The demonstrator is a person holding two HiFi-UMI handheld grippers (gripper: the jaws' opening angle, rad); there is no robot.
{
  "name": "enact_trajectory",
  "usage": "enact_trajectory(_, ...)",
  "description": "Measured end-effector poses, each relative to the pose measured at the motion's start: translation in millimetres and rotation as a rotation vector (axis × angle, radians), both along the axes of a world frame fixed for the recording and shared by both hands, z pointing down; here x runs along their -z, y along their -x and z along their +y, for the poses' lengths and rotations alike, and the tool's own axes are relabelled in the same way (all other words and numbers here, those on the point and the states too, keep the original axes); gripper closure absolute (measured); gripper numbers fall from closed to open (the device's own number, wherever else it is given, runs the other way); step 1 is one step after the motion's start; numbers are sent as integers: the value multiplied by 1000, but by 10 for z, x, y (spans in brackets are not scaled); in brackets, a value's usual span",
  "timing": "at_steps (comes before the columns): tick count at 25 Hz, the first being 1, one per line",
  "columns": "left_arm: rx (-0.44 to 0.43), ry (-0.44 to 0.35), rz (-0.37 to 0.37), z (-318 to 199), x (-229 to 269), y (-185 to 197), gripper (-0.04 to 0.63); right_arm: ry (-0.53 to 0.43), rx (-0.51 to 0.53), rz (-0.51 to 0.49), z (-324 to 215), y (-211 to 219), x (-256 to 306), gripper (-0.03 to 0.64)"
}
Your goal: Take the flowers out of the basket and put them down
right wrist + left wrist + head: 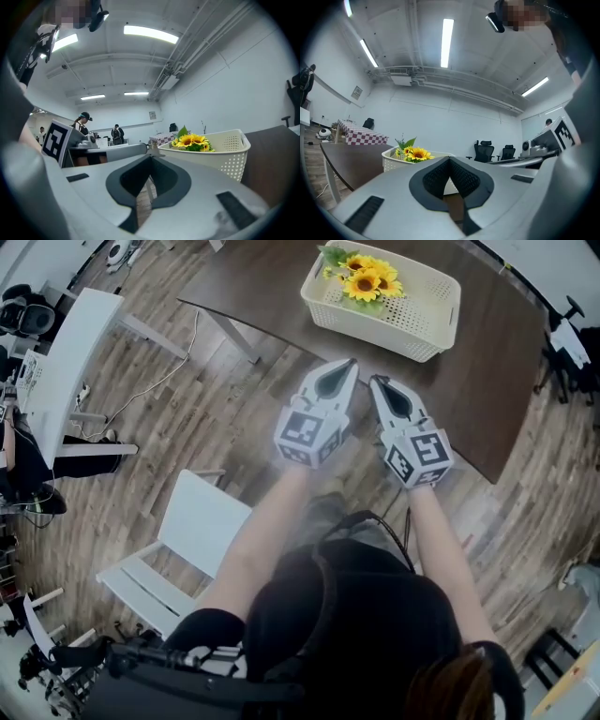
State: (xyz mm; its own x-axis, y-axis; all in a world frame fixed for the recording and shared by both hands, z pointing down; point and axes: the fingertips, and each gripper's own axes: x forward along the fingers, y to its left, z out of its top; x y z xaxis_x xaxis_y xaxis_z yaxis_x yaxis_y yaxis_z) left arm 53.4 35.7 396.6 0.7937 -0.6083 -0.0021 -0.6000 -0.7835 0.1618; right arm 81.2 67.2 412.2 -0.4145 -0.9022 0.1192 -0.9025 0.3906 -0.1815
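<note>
Left gripper [349, 367] and right gripper [376, 383] pressed shut, empty, short of basket [405, 330].
Going in closed might crush the flowers [367, 280].

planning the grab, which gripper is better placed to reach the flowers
Left, narrowly: the left gripper is nearer than the right gripper to the flowers in the left end of the basket.

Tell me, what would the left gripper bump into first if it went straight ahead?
Probably the white basket holding the sunflowers: the left gripper points at its near wall. How far off it is, I can't tell.
</note>
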Motion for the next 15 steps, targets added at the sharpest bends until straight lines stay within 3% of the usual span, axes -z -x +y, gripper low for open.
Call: enact_trajectory(15,-14,3,23,-328,43,-134,583,-2,-8,4,-325,-82,16,617)
